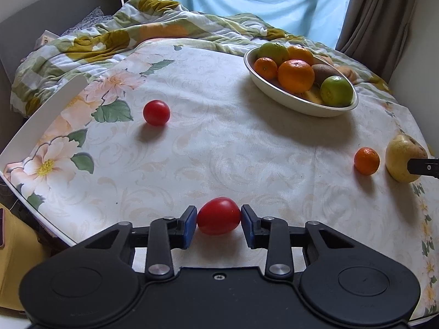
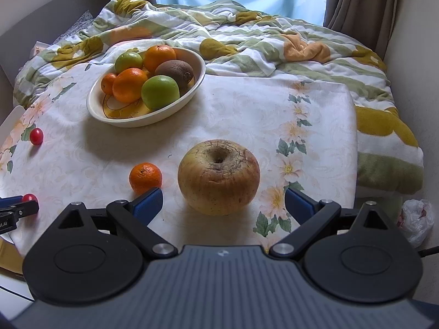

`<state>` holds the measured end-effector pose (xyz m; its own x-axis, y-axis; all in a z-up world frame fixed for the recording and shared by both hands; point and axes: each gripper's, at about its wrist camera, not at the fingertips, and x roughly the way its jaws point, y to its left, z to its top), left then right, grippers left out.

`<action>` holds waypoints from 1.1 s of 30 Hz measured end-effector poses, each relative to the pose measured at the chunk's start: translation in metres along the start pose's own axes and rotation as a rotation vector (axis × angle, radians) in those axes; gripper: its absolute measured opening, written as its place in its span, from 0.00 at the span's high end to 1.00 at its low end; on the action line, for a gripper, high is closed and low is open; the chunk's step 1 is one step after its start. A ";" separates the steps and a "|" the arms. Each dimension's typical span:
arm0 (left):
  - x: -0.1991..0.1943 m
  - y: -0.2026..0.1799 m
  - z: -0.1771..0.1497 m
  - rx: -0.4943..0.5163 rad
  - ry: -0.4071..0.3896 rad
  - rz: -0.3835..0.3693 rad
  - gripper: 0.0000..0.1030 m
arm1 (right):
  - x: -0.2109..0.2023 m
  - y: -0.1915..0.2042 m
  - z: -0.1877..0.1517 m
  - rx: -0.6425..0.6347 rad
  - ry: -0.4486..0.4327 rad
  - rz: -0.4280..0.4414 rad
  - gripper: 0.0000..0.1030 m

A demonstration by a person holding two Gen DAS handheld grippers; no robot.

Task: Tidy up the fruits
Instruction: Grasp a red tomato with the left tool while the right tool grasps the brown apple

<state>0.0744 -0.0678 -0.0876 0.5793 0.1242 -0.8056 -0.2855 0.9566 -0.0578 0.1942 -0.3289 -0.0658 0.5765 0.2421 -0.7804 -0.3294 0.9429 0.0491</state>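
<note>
The left gripper (image 1: 219, 223) points steeply down near the table's front edge, its blue pads (image 1: 190, 226) pressed against both sides of a red tomato (image 1: 218, 216). The right gripper (image 2: 222, 201) tilts down likewise, jaws spread wide on either side of a yellowish apple (image 2: 218, 176), pads clear of its skin.

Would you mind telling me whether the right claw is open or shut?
Open: the right claw stands wide around the apple, pads clear of it.
</note>
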 end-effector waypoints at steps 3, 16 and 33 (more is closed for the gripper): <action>-0.001 0.000 0.000 0.004 0.000 -0.002 0.62 | 0.005 0.000 0.001 0.000 0.004 0.000 0.00; 0.001 -0.002 0.004 -0.006 0.007 -0.013 0.63 | 0.030 0.001 0.008 -0.005 0.020 -0.002 0.00; -0.008 -0.002 0.006 -0.036 0.004 -0.029 0.63 | 0.041 0.004 0.016 -0.028 0.045 0.011 0.12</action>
<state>0.0749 -0.0696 -0.0773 0.5849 0.0955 -0.8055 -0.2962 0.9496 -0.1024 0.2283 -0.3120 -0.0878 0.5383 0.2415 -0.8074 -0.3568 0.9333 0.0413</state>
